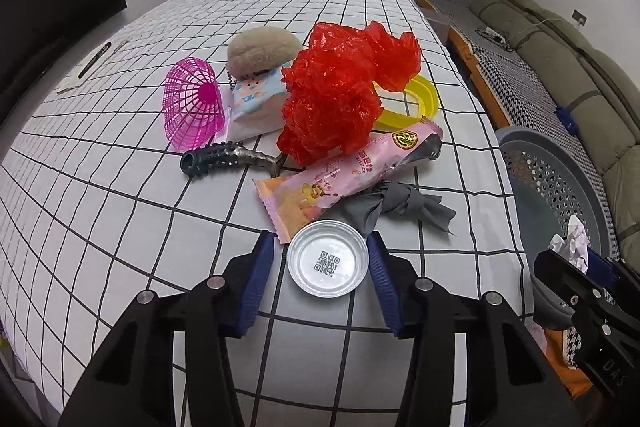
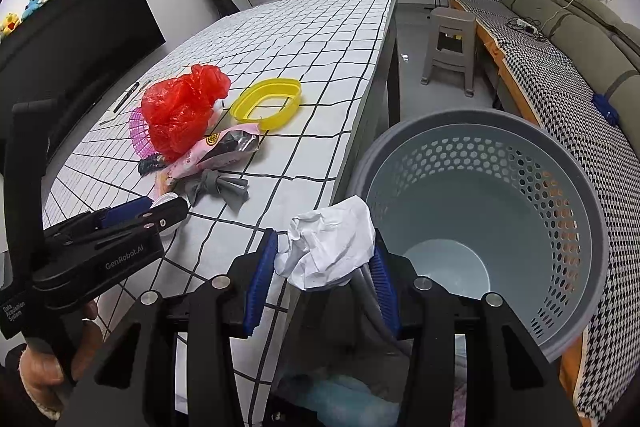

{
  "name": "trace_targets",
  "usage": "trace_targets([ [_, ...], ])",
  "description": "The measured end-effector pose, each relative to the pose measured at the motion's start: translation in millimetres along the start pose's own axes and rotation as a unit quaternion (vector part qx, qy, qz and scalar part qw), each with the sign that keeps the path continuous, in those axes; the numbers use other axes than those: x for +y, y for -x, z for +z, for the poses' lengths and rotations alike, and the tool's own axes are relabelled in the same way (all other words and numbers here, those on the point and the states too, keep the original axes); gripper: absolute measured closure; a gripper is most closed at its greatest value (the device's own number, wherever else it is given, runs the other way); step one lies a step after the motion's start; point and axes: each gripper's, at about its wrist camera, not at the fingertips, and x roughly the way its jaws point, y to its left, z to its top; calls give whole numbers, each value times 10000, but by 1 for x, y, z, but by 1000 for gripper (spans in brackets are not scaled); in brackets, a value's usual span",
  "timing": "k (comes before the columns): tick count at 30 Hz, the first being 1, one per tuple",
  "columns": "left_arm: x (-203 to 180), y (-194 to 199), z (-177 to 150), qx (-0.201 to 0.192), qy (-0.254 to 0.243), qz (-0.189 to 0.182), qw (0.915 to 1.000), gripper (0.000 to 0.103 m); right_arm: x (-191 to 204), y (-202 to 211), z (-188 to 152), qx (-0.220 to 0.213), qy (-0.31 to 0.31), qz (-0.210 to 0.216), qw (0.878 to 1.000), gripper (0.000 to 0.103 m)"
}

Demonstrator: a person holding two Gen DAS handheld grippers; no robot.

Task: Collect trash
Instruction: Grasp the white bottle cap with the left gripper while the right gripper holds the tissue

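Right at the near edge of the checked tablecloth (image 1: 120, 187), the left gripper (image 1: 320, 259) had its blue pads either side of a little silver foil dish (image 1: 328, 264). The right pad looked to be touching the rim and the left one sat a hair off it, so I'd call that straddling rather than a real clamp yet. No earlier shot to compare, so that's all I can say.

Over to the right, the right gripper (image 2: 324, 259) was clamped on a crumpled white paper ball (image 2: 328, 243), held just beside the near rim of the grey perforated basket (image 2: 560, 187) and not yet over the opening.

My worry: that dish looked thin and shallow. Squeeze it by the rim and it could buckle or skate out across the cloth. It also sat touching the corner of the pink snack wrapper (image 1: 344, 171), so a sloppy lift might drag that along. And if the paper got let go where it was, it could catch the rim and drop between table and basket.

Containers: the basket looked empty, as far as I could see to the bottom. Farther back sat a red plastic bag (image 1: 340, 95), a yellow ring-shaped lid (image 1: 420, 103), a knotted grey rag (image 1: 400, 207) and a pink mesh thing (image 1: 192, 103), all still on the table.
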Motion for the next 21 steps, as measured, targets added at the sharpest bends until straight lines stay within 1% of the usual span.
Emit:
trace_targets([
  [5, 4, 7, -9, -2, -21, -27, 10000, 55, 6, 6, -2, -36, 43, 13, 10000, 59],
  [13, 9, 6, -18, 60, -6, -19, 10000, 55, 12, 12, -6, -95, 100, 0, 9999, 59],
  [15, 9, 5, -18, 55, -16, -37, 10000, 54, 13, 13, -7, -90, 110, -13, 9999, 59],
  [17, 9, 4, -19, 39, -11, -49, 10000, 47, 13, 13, -7, -87, 113, -25, 9999, 59],
  [20, 7, 4, -20, -20, -31, -30, 10000, 48, 13, 14, -7, -102, 108, -51, 9999, 59],
  [21, 7, 4, -21, -35, -49, -24, 10000, 51, 12, 14, -7, -111, 101, -57, 9999, 59],
])
